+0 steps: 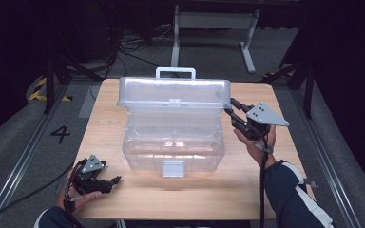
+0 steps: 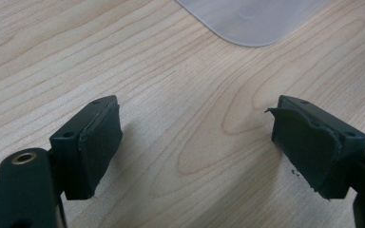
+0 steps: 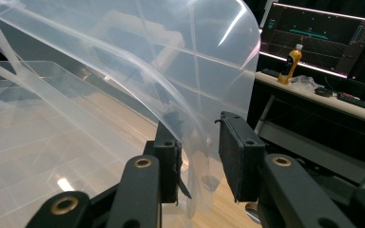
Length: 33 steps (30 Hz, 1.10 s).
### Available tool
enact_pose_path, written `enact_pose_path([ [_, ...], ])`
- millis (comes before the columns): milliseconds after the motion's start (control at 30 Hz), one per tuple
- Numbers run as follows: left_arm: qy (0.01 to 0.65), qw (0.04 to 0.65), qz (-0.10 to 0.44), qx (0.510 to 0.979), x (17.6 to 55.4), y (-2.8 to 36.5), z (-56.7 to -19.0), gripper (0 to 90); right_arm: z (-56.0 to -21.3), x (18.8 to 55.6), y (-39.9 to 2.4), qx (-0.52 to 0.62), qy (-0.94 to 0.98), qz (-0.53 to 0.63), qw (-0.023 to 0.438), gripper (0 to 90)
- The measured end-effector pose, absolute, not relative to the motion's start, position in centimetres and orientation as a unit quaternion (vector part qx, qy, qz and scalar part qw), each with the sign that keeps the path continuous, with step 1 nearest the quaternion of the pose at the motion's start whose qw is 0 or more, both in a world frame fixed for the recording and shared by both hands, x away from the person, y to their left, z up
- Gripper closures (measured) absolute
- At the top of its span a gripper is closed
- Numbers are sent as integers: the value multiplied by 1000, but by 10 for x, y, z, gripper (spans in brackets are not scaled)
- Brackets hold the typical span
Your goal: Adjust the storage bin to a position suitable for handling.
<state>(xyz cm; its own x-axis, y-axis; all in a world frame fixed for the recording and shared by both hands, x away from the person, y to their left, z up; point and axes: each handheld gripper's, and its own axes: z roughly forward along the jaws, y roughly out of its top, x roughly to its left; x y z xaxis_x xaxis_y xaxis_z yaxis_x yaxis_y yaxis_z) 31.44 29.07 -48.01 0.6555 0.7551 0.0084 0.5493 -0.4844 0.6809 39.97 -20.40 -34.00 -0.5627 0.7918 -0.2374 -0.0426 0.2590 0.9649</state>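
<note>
- One clear plastic box sits in the middle of the tabletop, with a small latch on its front wall.
- Its see-through lid is lifted up and leans back. A white handle pokes up behind it.
- The right gripper is at the lid's right edge. In the right gripper view the curved lid rim runs between the two jaws. The jaws are close together around it, but a small gap shows on one side, so I cannot tell if they really pinch it.
- The left gripper rests low on the tabletop, near the box's front left corner and not touching it. Its jaws stand wide apart with nothing between them, just bare wood.
- I think the job is to open or shut the lid. The latch looks undone and the lid is already up. What is left is to swing it the rest of the way, and the pictures do not tell which way.
- The box looks empty, but shine on the plastic makes the inside hard to see.
- The hinge at the back is hidden by the lid.
- Both arms are cut off at the bottom of the high view.
</note>
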Motion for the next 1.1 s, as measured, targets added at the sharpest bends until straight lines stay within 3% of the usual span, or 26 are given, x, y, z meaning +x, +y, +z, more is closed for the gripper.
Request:
enact_pose_path([
  [1100, 386, 336, 150, 846, 315, 291, -481, 171, -305, 453, -195, 319, 691, 529, 376, 763],
])
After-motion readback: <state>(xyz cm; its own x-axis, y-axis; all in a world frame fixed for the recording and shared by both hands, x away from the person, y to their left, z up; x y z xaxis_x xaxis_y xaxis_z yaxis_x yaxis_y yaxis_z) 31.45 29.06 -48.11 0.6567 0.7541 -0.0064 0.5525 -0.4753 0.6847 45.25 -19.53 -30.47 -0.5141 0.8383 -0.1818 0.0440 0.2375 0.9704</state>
